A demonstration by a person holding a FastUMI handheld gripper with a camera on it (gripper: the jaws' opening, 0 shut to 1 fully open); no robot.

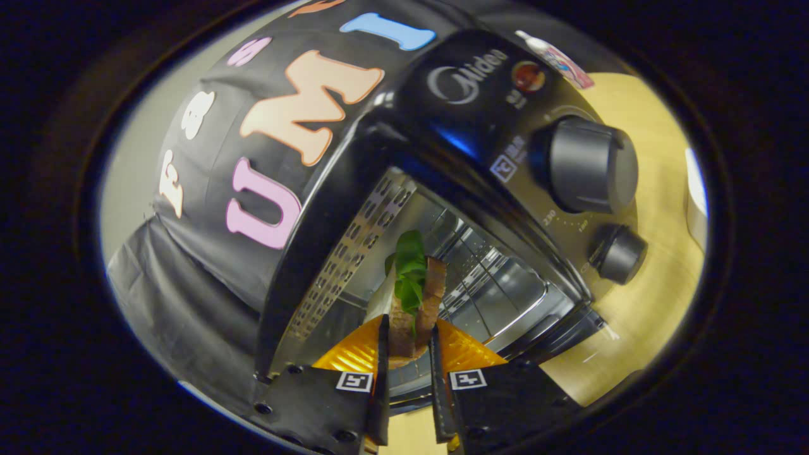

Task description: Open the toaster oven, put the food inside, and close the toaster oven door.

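A sandwich with brown bread slices and green lettuce stands on edge between my fingers, and my gripper is shut on it. The view is tilted. Just ahead is the black toaster oven, its door down and its shiny metal chamber open. The sandwich's far end reaches into the chamber's mouth, over the wire rack. The oven's perforated inner wall runs beside the sandwich. Two dark knobs sit on the control panel next to the opening.
The oven stands on a light wooden table. The black cloth wall hangs behind and beside it. A white object sits at the table's far side past the knobs.
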